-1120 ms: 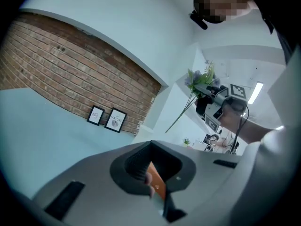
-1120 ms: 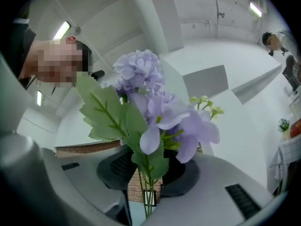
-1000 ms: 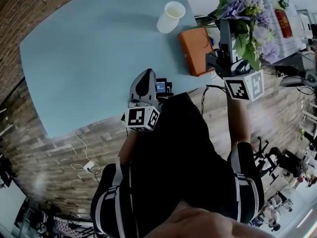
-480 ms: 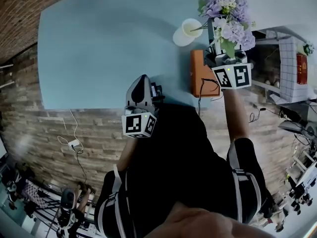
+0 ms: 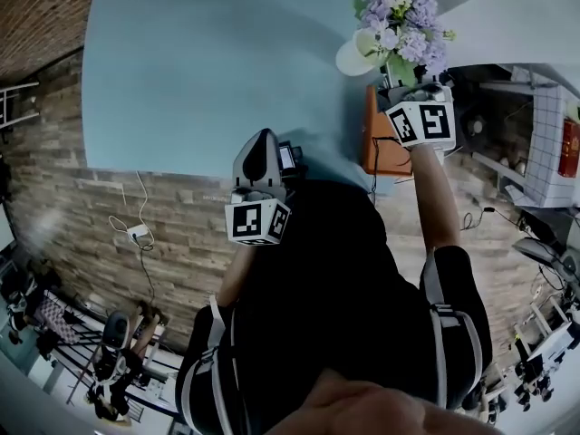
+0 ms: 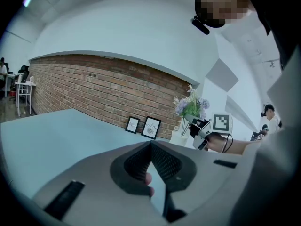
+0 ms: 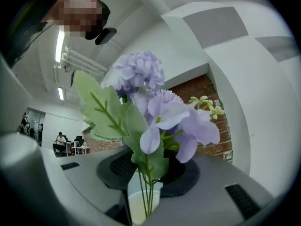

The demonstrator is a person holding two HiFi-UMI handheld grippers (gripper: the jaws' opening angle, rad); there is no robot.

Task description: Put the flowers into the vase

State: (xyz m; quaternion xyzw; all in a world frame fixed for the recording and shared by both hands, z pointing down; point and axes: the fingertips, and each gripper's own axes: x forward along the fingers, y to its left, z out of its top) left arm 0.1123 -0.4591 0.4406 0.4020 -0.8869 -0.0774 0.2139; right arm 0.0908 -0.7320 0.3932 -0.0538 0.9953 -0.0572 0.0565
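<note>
The big light-blue table [image 5: 181, 71] filled the left side of the head view. At its near edge, the left gripper [image 5: 264, 139] pointed out over the table top. Its two grey jaws were closed tip to tip, and nothing was between them. Far across the table, two small framed pictures [image 6: 151, 127] leaned on the red brick wall [image 6: 94, 86].

Further right, near the table's right edge, stood the white cup-shaped vase [image 5: 350, 60]. The bunch of flowers [image 5: 399, 21] was right above it and hid part of its rim. The bunch had soft, pale purple blooms, some of them round and puffy. It also had wide green leaves with jagged edges, a sprig of tiny yellow-green buds and thin green stems.

The right gripper [image 5: 410, 96] pinched the stems between its jaws, which stood a little apart around them. In the right gripper view the stems ran down to the vase's open mouth. I could not tell if their ends were inside it. Just below that gripper, a flat orange thing [image 5: 381, 157] lay at the table's edge.
</note>
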